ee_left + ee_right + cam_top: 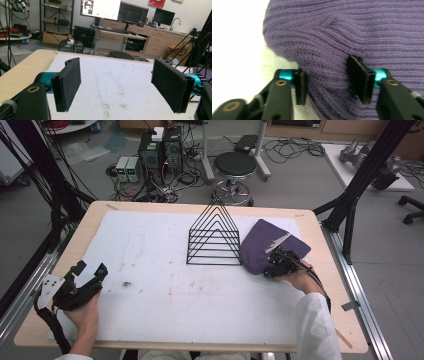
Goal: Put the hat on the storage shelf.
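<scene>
High view: purple knit beanie (270, 247) lies on the white mat (150, 265), just right of the black wire rack (214, 237) and touching its right foot or nearly so; can't tell which. Rack is the landmark here: triangular, upright, roughly mid-table toward the far edge. Right gripper (272, 265) sits on the near edge of the beanie, right of the rack's near-right corner, w/ the person's right hand (300, 279) behind it and a white sleeve (317, 325) below. A pale strip (278, 242) lies across the top of the beanie; can't tell what it is.

Right gripper view: right gripper (329, 80) has its jaws partly closed around a bulge of the purple knit beanie (352, 32). Left pad at the beanie's edge beside the white mat (234, 37), right pad pressed into the ribbed fabric, a fold of knit bunched between them. Reads as a grip on the fabric.

Left gripper (90, 272) is well left of the rack, near the table's left-front corner, held in the left hand (85, 312), off the mat's dirty patches. Left gripper view: left gripper (116, 83) jaws wide apart, nothing between the pads, just bare stained mat (117, 82). Rack's wires (200, 50) show at far right, w/ a sliver of the beanie (206, 73) below them.
</scene>
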